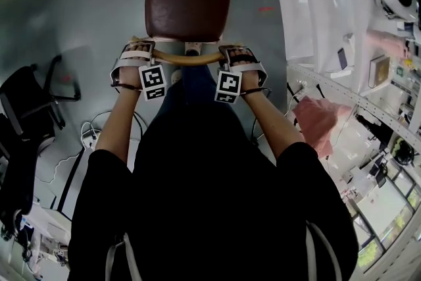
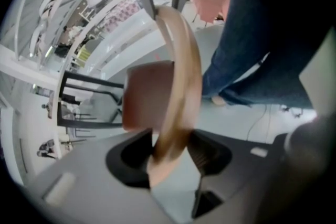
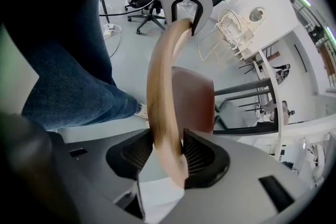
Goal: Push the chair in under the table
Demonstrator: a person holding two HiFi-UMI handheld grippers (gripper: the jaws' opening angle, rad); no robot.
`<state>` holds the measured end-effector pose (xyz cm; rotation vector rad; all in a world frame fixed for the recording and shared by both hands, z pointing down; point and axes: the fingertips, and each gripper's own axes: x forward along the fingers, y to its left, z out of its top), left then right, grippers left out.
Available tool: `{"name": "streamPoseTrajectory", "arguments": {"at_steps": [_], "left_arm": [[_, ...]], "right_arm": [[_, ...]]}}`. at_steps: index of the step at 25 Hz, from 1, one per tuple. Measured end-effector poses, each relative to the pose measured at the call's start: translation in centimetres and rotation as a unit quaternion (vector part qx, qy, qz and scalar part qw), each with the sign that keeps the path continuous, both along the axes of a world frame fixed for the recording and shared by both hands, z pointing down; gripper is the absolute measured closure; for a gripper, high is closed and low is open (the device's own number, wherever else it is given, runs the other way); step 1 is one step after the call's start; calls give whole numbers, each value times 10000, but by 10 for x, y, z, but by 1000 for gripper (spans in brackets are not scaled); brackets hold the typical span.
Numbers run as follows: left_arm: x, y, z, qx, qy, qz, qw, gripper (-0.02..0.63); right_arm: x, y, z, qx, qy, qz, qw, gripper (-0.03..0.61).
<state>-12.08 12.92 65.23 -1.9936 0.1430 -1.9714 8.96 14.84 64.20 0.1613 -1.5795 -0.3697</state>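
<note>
Table (image 1: 316,10): well to the right of both jaws, nothing pushed under it yet. Chair (image 1: 187,6): seat just beyond the jaws; rigid frame, judged fairly light. Rail (image 1: 187,60): curved wood, stiff, probably slick; soundest hold is near each end. Left gripper (image 1: 137,53) and right gripper (image 1: 238,54): each clamped on the rail

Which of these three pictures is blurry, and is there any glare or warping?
Left gripper view: blurred throughout, rail and seat smeared. Right gripper view: sharp, fisheye-warped, dark corners. Head view: sharp, glare on the white table, edges bowed.
</note>
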Motion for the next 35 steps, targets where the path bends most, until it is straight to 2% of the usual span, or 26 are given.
{"name": "streamPoseTrajectory", "arguments": {"at_steps": [4,18,35], "left_arm": [[8,-9,3,60,31,-140,9999,402],[18,-92,3,81,-49,-363,9993,402],[25,-180,4,130,-202,-587,9980,402]], "right_arm": [[9,-14,3,78,110,60,9999,391],[20,-104,2,123,226,6,9997,391],[28,-199,0,142,137,-236,9995,391]]}}
